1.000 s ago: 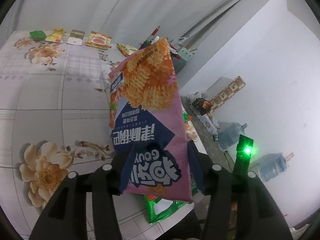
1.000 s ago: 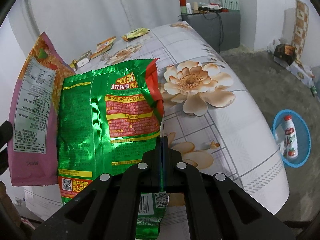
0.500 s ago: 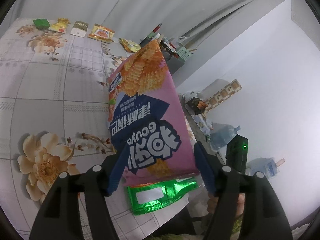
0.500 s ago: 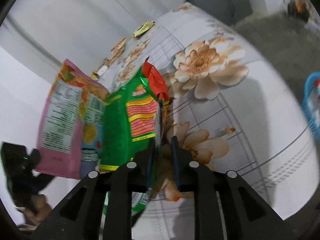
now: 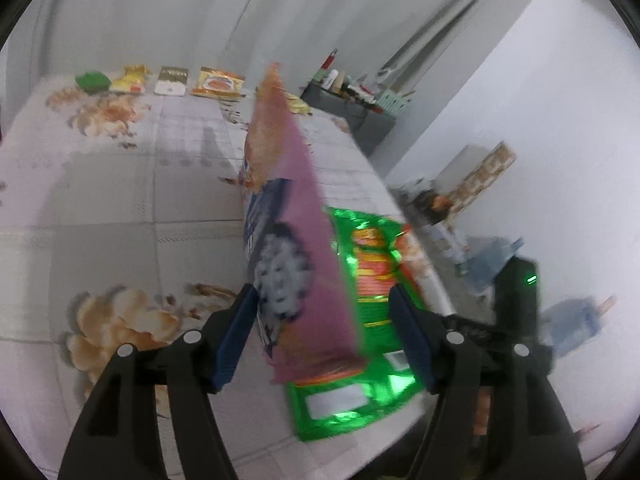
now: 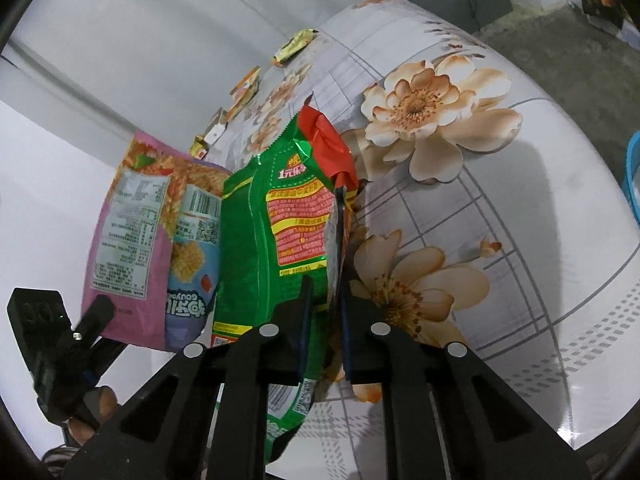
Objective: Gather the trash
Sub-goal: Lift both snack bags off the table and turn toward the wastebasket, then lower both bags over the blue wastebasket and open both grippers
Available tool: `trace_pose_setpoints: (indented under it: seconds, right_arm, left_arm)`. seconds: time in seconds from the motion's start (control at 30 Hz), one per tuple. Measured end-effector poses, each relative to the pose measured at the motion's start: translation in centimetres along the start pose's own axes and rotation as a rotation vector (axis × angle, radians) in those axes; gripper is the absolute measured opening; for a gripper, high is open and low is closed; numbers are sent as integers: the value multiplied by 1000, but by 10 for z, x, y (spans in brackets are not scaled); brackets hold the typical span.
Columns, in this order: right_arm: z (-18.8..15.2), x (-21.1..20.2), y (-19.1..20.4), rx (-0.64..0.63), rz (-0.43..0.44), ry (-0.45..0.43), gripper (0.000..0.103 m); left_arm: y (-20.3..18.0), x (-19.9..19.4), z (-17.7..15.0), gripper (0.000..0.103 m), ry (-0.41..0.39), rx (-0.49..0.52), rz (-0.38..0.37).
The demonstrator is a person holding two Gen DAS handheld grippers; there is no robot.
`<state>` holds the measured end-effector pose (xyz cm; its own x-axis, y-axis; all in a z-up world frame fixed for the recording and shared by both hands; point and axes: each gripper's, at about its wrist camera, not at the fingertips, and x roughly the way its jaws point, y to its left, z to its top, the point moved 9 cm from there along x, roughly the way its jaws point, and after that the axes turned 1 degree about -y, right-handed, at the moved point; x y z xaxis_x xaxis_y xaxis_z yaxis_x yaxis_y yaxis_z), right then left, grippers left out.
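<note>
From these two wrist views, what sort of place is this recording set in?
Probably a plain, unfinished home or storage room: a table under a floral tablecloth strewn with snack wrappers, a bare concrete floor, and large water jugs standing against a white wall.

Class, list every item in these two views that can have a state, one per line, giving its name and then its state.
Left gripper: jaws have been closing, pink bag between them, grip unclear through blur.
Pink snack bag: raised off the tablecloth, blurred.
Right gripper: jaws narrow, just closing, green bag between them.
Green snack bag: torn open at its red top, crumpled.
Small wrappers: lying flat along the table's far edge.
Tablecloth: spread over the table.
</note>
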<state>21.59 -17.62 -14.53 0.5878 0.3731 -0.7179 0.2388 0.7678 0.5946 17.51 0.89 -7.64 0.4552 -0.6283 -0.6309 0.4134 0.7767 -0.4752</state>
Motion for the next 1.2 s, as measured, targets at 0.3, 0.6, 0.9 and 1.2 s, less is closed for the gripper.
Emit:
trace_pose_setpoints:
  seconds: [0.3, 0.6, 0.9, 1.2]
  right_arm:
    - [-3, -5, -3, 35, 47, -8, 0]
    - [17, -60, -10, 50, 95, -149, 0]
    - [40, -174, -126, 271, 48, -418, 0]
    - [52, -234, -283, 426, -197, -565, 0]
  left_arm:
    - [9, 0, 0, 12, -16, 66, 104]
    - [-41, -11, 27, 11, -70, 179, 50]
    - [-166, 50, 41, 11, 23, 334, -155]
    - [-294, 154, 27, 9, 155, 516, -263]
